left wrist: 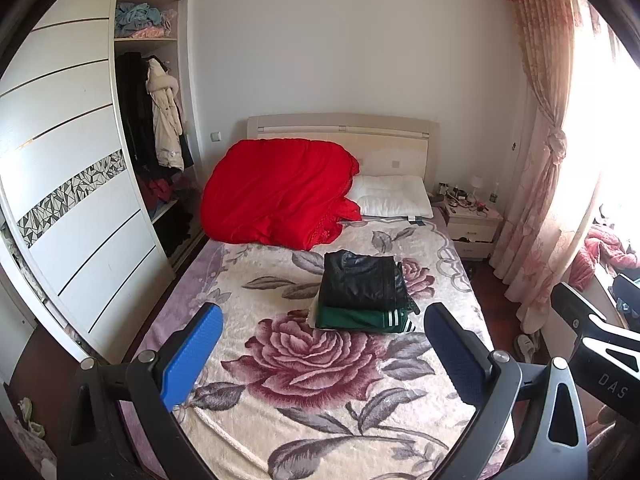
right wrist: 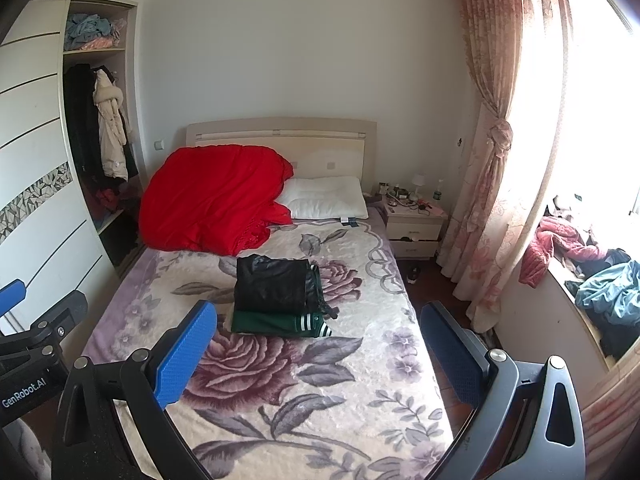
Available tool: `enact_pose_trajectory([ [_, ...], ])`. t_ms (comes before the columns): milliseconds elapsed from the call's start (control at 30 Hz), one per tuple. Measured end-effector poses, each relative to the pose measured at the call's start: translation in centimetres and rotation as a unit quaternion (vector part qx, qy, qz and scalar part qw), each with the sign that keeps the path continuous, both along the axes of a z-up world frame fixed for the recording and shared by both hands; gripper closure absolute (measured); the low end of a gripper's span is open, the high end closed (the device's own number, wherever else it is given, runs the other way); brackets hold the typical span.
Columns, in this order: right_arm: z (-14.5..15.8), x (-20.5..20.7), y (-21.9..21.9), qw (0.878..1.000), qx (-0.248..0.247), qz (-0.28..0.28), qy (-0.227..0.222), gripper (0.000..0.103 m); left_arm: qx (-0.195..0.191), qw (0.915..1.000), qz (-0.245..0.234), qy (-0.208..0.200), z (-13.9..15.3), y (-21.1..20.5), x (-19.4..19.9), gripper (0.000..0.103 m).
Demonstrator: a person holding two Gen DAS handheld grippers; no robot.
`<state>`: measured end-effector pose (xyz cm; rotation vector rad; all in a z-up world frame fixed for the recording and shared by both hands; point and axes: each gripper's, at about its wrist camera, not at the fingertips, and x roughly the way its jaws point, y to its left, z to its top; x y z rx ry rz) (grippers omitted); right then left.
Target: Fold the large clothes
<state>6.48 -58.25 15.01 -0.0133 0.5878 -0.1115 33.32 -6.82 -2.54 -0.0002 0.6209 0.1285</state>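
Folded clothes stack (left wrist: 366, 292) mid-bed (left wrist: 328, 420), quilt (left wrist: 276, 192) and pillow (left wrist: 394, 200) behind, wardrobe (left wrist: 68, 184) left, nightstand (left wrist: 472, 226) right

Too small to identify: clutter on the nightstand (right wrist: 414, 216). Mostly hidden under the black garment (left wrist: 362, 280): green striped garment (left wrist: 360, 319). Washed out: window (right wrist: 592, 100).

Daylight floods in from the window (right wrist: 592, 92) on the right, blown out to pure white, bleaching the curtain (right wrist: 496, 128) beside it. The bed (right wrist: 280, 380) is evenly lit and fairly sharp, with soft shadows. Fisheye bending curves the wardrobe (left wrist: 68, 184); corners go black. The windowsill clutter looks hazy, perhaps from glare.
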Motion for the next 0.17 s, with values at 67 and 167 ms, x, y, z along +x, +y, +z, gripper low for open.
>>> enact_pose_trajectory([
  [67,-0.04,-0.01,0.01,1.000,0.000,0.000,0.000,0.000,0.002,1.0000,0.001,-0.002,0.00,-0.13,0.01,0.000],
  [167,-0.03,0.02,0.04,1.000,0.000,0.000,0.001,0.000,0.002,1.0000,0.001,-0.005,0.09,-0.33,0.07,0.000],
])
